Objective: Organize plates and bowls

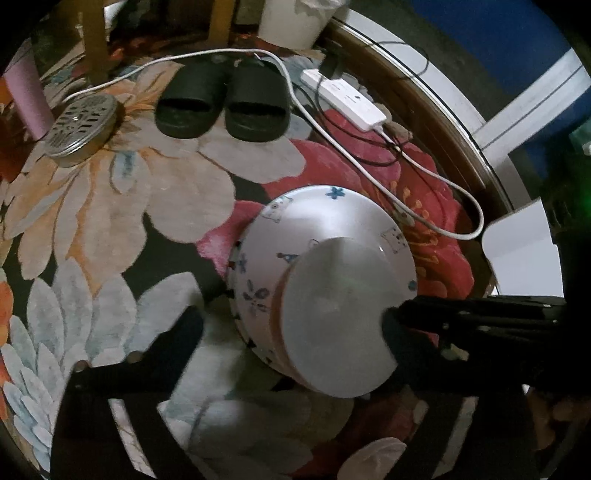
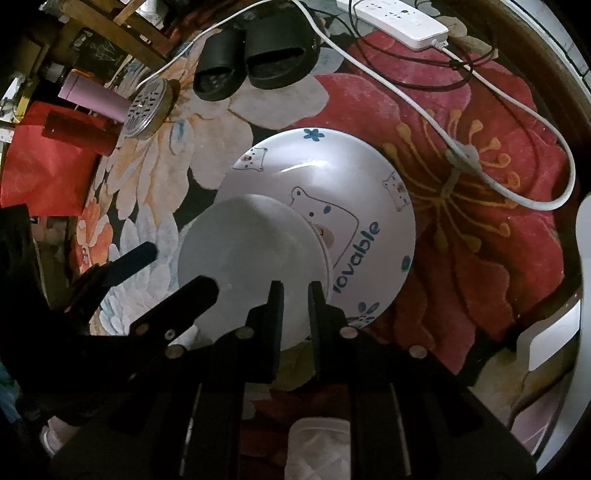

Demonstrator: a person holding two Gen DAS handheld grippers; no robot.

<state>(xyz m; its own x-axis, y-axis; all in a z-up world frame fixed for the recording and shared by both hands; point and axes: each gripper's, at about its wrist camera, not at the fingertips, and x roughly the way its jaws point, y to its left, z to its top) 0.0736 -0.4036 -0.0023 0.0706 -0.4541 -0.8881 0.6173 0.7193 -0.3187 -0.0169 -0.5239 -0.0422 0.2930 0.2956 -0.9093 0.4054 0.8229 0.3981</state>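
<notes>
**Spotter:** What's closest to you?

**Me:** My right gripper (image 2: 297, 301). Its fingers stand close together astride the near rim of the plain dish (image 2: 251, 243). A sliver of white shows between them, and I cannot tell whether the pads actually press on it.

**Spotter:** And your left?

**Me:** The left gripper (image 2: 171, 271) has its fingers spread wide and clamps nothing. In the right wrist view one tip lies over the dish's left edge and the other is out over the rug (image 2: 480, 266).

**Spotter:** Where's the dish sitting?

**Me:** It sits tilted in the bear-print dish (image 2: 332, 173), the one with "lovable" lettered inside. It covers the near-left part of that dish, and both rest on the flowered rug (a red bloom lies to their right).

**Spotter:** Beyond that?

**Me:** To the far left a round perforated metal lid (image 2: 149, 107) lies on the rug, with a pink bottle (image 2: 92, 96) and a red bottle (image 2: 77, 129) beside it. Farther out is a pair of black slippers (image 2: 258, 55). A white cable (image 2: 406, 96) loops past them from the power strip (image 2: 395, 22).
</notes>
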